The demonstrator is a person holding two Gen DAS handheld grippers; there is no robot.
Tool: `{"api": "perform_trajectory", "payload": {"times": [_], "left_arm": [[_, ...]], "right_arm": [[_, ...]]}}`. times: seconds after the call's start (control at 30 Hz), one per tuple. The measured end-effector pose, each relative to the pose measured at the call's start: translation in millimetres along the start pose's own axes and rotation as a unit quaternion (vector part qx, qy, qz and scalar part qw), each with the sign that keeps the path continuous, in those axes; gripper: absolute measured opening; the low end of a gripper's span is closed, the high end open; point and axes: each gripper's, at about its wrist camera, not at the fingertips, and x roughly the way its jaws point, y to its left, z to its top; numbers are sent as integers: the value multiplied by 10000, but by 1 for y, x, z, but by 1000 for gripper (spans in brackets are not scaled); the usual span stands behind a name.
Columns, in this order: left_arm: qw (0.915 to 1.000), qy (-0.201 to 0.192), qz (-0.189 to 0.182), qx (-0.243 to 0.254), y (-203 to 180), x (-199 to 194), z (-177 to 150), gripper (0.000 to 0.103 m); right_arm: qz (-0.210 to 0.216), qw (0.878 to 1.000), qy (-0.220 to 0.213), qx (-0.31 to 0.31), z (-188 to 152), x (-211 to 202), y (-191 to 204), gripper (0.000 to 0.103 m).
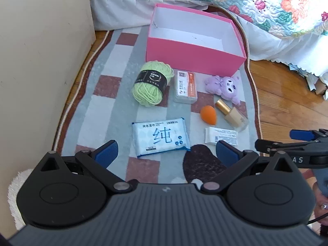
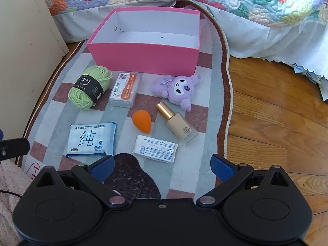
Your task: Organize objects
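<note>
Both wide | left gripper (image 1: 167, 150) empty | right gripper (image 2: 163, 165) empty, touching nothing

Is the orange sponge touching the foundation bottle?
Apart. The right wrist view shows a strip of rug between the sponge and the bottle.

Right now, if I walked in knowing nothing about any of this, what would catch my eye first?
Probably the bright pink box, open and with nothing in it, at the far end of the checked rug beside the flowered quilt. Lined up in front of it lie small things: a green yarn ball, a purple plush toy, an orange makeup sponge and a gold-capped bottle. Nearest, both the left gripper and the right gripper are open, holding nothing.
</note>
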Motion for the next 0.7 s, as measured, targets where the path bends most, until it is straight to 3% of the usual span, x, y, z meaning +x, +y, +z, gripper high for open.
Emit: {"api": "perform_trajectory", "payload": {"times": [0.7], "left_arm": [[9999,90,-74,34,-6,4,1,102]], "right_arm": [[92,9997,-149,-147,-2,-16,5,101]]}}
